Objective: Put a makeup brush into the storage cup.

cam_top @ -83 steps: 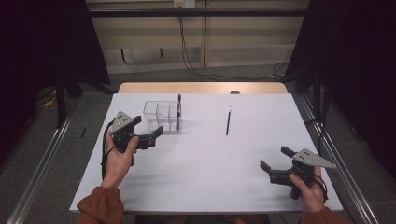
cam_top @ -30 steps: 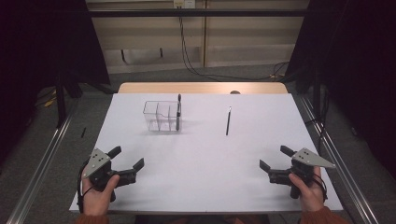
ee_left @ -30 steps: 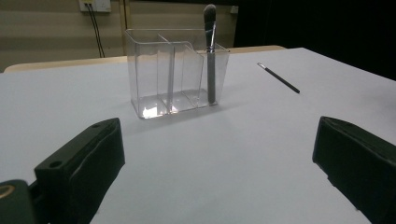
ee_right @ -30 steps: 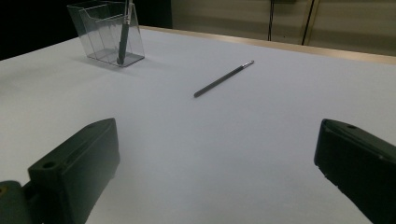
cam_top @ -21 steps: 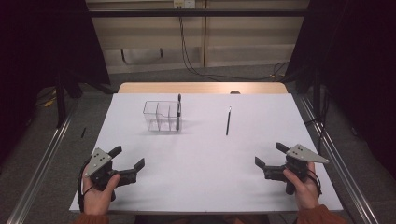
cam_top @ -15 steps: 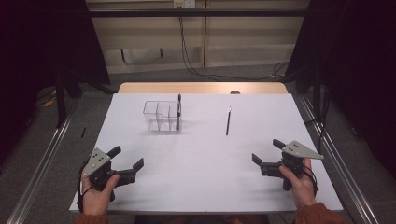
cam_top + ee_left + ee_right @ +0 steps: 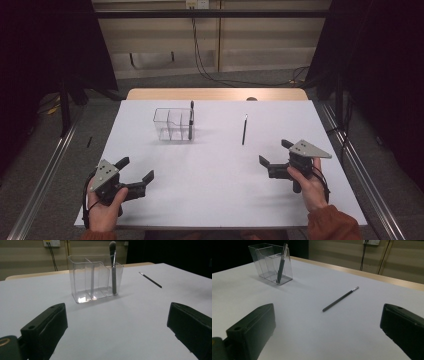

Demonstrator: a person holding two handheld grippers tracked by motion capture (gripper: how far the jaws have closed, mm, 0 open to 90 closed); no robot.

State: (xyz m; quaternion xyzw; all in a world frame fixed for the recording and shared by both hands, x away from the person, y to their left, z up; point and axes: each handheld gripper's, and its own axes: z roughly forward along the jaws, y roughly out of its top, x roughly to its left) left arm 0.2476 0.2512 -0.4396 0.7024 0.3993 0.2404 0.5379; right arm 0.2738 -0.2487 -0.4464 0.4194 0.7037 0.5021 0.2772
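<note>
A clear plastic organizer [image 7: 173, 124] with three compartments stands at the back left of the white table [image 7: 210, 190]. A dark makeup brush [image 7: 191, 120] stands upright in its right compartment [image 7: 114, 270] [image 7: 281, 263]. A thin dark pencil-like stick [image 7: 244, 129] lies flat on the table right of the organizer [image 7: 150, 280] [image 7: 340, 299]. My left gripper [image 7: 135, 176] rests open near the front left edge, empty. My right gripper [image 7: 272, 156] is open and empty at the right, a short way in front of the stick.
A wooden strip [image 7: 215, 94] borders the table's far edge. Metal rails [image 7: 40, 185] run along both sides of the table. Cables [image 7: 210, 55] hang on the back wall. Dark curtains flank the scene.
My left gripper pulled back from beside the organizer to the front left edge. My right gripper has moved forward and left, toward the lying stick.
</note>
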